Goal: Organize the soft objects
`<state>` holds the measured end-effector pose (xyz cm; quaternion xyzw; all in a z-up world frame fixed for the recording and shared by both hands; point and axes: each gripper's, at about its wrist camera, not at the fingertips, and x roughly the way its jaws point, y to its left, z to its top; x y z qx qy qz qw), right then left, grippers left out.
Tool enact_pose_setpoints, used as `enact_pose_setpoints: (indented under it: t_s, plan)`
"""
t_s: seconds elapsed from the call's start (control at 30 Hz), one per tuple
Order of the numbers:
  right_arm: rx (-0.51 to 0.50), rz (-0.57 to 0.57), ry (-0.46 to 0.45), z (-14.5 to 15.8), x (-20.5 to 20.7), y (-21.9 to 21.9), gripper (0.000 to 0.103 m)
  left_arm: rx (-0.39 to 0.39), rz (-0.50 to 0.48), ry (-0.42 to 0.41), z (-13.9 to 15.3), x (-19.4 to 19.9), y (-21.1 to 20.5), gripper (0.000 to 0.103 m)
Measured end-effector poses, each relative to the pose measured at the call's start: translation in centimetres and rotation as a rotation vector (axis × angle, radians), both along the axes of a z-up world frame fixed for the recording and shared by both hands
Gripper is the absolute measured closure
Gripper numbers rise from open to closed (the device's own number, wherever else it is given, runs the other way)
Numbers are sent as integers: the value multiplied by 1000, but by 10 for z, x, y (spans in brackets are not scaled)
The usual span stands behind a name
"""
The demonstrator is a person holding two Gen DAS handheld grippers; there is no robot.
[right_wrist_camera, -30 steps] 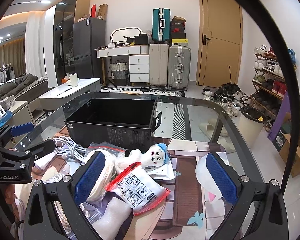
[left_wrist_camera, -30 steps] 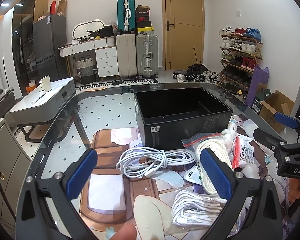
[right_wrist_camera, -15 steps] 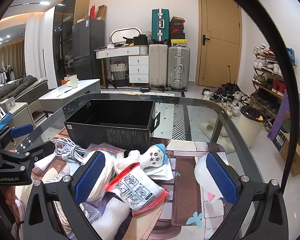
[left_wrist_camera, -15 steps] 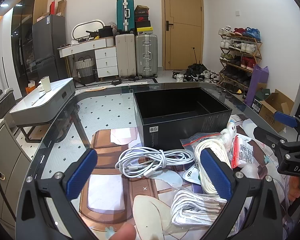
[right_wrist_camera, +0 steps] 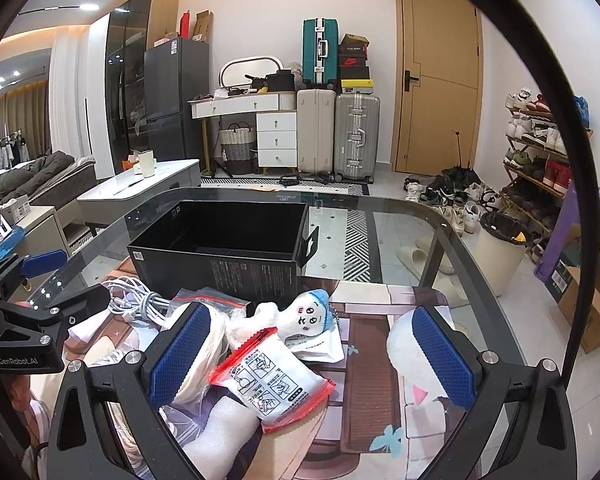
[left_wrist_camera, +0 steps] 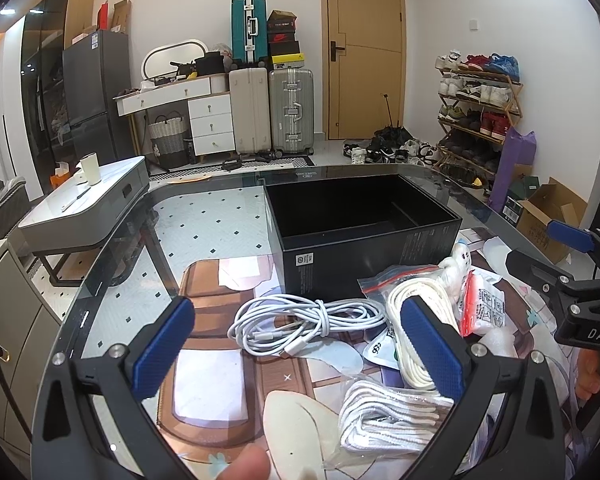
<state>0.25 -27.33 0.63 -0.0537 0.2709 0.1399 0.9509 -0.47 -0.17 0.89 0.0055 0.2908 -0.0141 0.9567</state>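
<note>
Left gripper (left_wrist_camera: 296,336) spread wide, empty, hovering low-centre of its frame over the white cable bundle (left_wrist_camera: 300,322). Right gripper (right_wrist_camera: 314,350) also wide, empty, above the red-edged packet (right_wrist_camera: 274,384) and plush doll (right_wrist_camera: 300,318) at lower centre. Black box (left_wrist_camera: 364,224) mid-frame looks empty. Rope in zip bag (left_wrist_camera: 408,320) and bagged white cord (left_wrist_camera: 384,420) lie lower right on the glass table (left_wrist_camera: 204,220). Nothing sorted yet; every soft item is left to go, probably into the box.
</note>
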Motion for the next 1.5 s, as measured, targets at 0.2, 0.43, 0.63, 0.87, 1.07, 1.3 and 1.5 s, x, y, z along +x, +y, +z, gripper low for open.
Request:
enact_pose_setpoints:
  t_s: [0.2, 0.43, 0.63, 0.87, 1.07, 1.3, 1.5]
  plan:
    - [10, 1, 4, 0, 1, -1, 0, 1, -1, 2, 0, 0, 0, 0]
    - [11, 0, 2, 2, 3, -3, 0, 3, -1, 3, 0, 1, -1, 0]
    - [10, -3, -4, 4, 3, -3, 0, 3, -2, 2, 1, 1, -2, 0]
    - [24, 2, 0, 10, 0, -2, 0, 20, 2, 6, 5, -1, -4, 0]
    - [68, 4, 31, 21, -1, -3, 0, 33, 1, 21, 12, -4, -8, 0]
    - [57, 16, 21, 29, -8, 0, 0, 1, 5, 21, 24, -9, -5, 0]
    - [60, 41, 36, 34, -11, 4, 0, 5, 4, 31, 30, -11, -6, 0]
